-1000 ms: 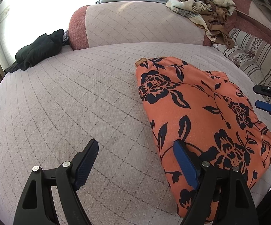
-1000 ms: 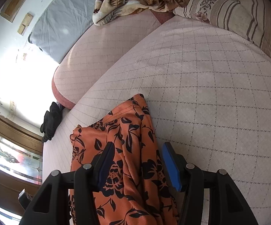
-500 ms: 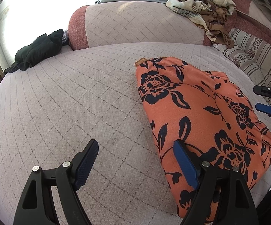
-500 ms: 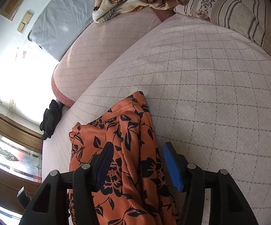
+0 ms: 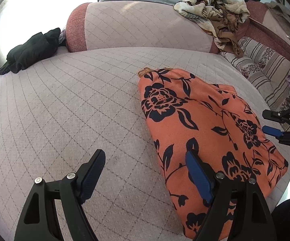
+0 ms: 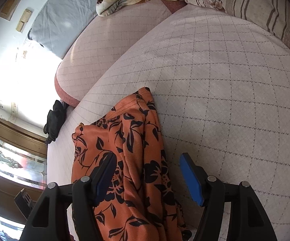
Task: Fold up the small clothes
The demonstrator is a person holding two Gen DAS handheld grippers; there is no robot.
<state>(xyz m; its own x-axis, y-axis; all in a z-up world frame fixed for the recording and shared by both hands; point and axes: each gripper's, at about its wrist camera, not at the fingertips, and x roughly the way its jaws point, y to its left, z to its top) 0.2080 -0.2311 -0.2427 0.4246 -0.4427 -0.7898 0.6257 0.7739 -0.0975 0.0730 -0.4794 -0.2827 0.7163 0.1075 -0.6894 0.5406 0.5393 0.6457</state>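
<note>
Two black grippers with blue finger pads frame an orange garment printed with black flowers [image 5: 201, 124], which lies folded on a pale pink quilted sofa seat [image 5: 68, 108]. Left gripper [image 5: 145, 172] stands spread wide, its right finger over the garment's near edge, its left finger over bare quilting, gripping nothing. Right gripper [image 6: 148, 177] is likewise parted, the garment's bunched folds running between its fingers without being pinched.

Around the garment: a crumpled black cloth [image 5: 30, 50] sits well off to its far left by the seat's edge, next to the pink backrest cushion [image 5: 145, 28]. Beyond the garment, a beige leaf-patterned blanket [image 5: 213, 8] drapes over the backrest, and a striped floral cushion [image 5: 265, 68] lies to its far right.

Bare quilted seat stretches left of the garment and, in the right wrist view, to its right as far as the striped cushion.
</note>
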